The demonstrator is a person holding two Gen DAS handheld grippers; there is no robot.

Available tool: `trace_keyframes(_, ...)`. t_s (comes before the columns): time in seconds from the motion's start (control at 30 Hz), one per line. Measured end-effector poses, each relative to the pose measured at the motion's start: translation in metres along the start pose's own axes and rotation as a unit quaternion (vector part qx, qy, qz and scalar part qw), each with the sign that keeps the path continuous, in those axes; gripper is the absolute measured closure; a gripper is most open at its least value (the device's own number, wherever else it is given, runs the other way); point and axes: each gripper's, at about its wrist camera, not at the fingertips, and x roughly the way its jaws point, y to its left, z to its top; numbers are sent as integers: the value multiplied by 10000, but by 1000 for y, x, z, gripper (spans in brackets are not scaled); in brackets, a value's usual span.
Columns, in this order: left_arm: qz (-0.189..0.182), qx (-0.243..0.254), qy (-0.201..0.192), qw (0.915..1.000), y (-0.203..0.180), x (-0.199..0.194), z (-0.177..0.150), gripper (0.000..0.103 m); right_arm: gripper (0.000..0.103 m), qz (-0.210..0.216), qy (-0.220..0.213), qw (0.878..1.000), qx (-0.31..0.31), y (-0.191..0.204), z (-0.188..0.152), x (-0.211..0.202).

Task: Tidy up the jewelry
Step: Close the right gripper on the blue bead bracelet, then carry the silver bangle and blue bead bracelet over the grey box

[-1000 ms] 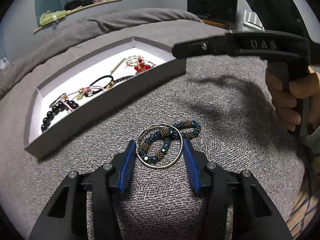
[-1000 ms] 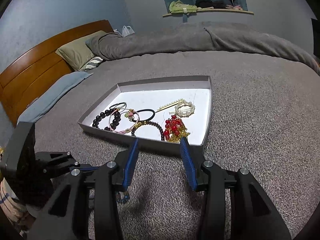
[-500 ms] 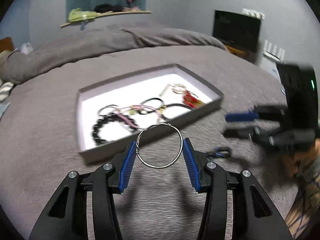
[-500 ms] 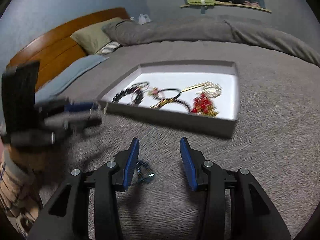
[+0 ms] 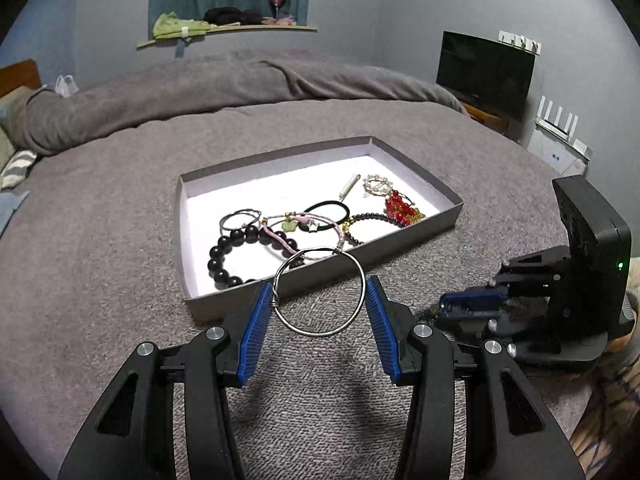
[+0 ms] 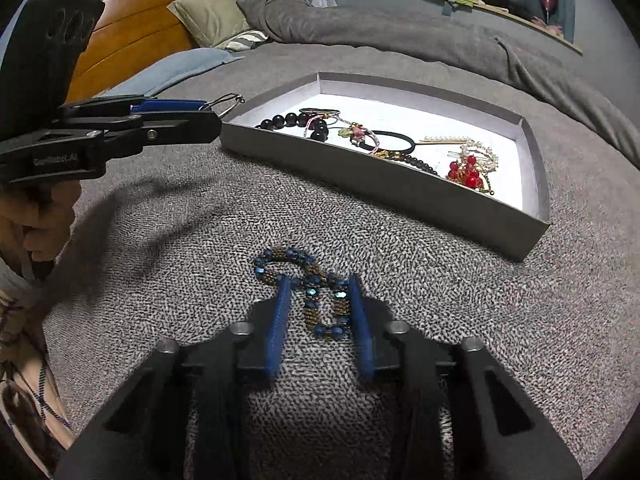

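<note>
My left gripper [image 5: 319,309] is shut on a thin silver wire bangle [image 5: 320,331] and holds it above the bed, just in front of the grey jewelry tray [image 5: 320,276]. The tray holds a black bead bracelet [image 5: 224,254], a black hair tie [image 5: 328,210], a pink cord bracelet, a red bead cluster [image 5: 400,208] and a gold clip. My right gripper [image 6: 320,300] is low on the blanket, its fingers partly closed around a blue and bronze beaded bracelet [image 6: 308,280] lying there. The left gripper also shows in the right wrist view [image 6: 176,114].
The grey blanket [image 6: 400,280] covers the bed around the tray. A rolled duvet [image 5: 200,84] lies behind, pillows and a wooden headboard [image 6: 132,36] at the far left. A TV [image 5: 484,68] and a shelf with clothes stand by the walls.
My left gripper lifted the silver bangle off the beaded bracelet and swung toward the tray. My right gripper came down onto the beaded bracelet and its fingers narrowed around it.
</note>
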Motion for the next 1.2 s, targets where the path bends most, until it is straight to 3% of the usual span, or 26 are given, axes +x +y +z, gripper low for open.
trace_keyframes(0.1, -9, -36, -14, 10000, 1, -1, 1, 54, 96, -53, -24, 10000, -58, 0, 0, -3)
trace_keyframes(0.73, 20, -133, -123, 9998, 7, 2, 7, 54, 96, 165, -982, 9936, 532, -28, 27, -52)
trace_keyframes(1.2, 274, -457, -453, 9976, 22, 10, 22, 54, 96, -148, -1718, 9803, 958, -57, 55, -69)
